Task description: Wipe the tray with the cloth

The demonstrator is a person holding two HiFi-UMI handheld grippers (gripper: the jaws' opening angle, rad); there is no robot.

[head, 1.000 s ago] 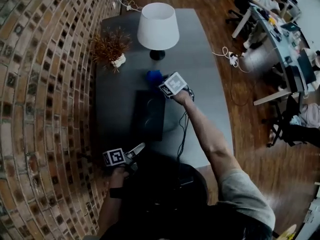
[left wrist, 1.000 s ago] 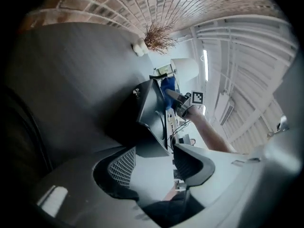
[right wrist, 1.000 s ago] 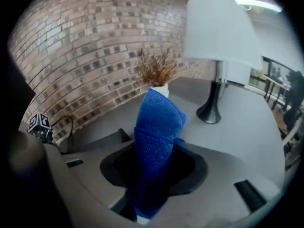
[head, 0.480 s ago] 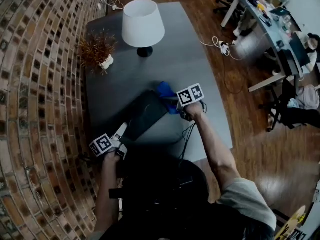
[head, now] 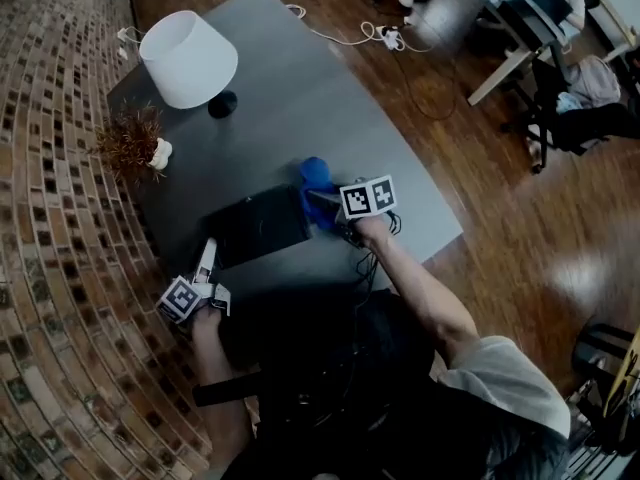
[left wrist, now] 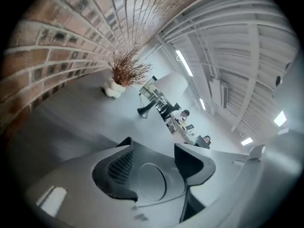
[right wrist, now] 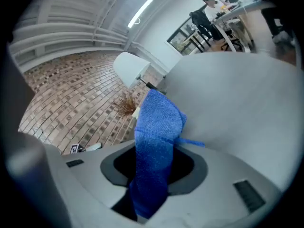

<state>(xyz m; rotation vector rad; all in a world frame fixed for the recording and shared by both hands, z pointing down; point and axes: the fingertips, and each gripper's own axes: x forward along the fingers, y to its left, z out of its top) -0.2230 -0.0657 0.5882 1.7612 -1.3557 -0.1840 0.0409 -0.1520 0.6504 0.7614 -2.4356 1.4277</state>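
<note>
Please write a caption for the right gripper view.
Right gripper shut on a blue cloth, grey table ahead.

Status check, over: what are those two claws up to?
Left gripper open, empty, jaws just closing some. Right gripper shut on cloth, beside tray. Lamp, plant stand clear.

Tray [head: 258,226] on table [head: 300,98]; cloth [head: 318,180] right of it; lamp [head: 188,58] behind.

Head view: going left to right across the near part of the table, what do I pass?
The left gripper, empty, its jaws having just closed somewhat → tray → cloth, clamped in the right gripper.
</note>
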